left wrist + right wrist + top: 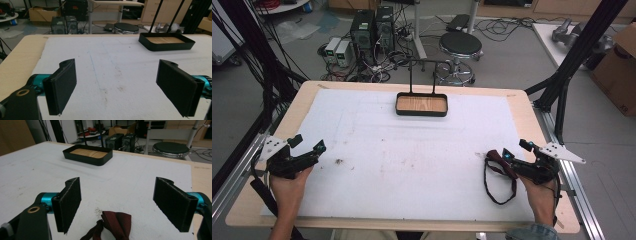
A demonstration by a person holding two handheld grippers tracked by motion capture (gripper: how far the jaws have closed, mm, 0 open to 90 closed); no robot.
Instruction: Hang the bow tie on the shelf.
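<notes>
Here the right tool [117,205] rests low over the white padded cover [412,150] of the pale wooden desk [522,105], near its right front corner, jaws spread wide and gripping nothing. A dark red cloth piece with a thin black cord loop [116,222] lies on the cover just before and between those jaws; the high view shows the cloth [498,159] at the tool's tip and its cord looping toward the desk's near edge. The left tool [117,85] sits at the left front of the desk, jaws equally wide apart and empty. A black rectangular tray with a wooden floor [421,113] stands well apart at the far middle.
</notes>
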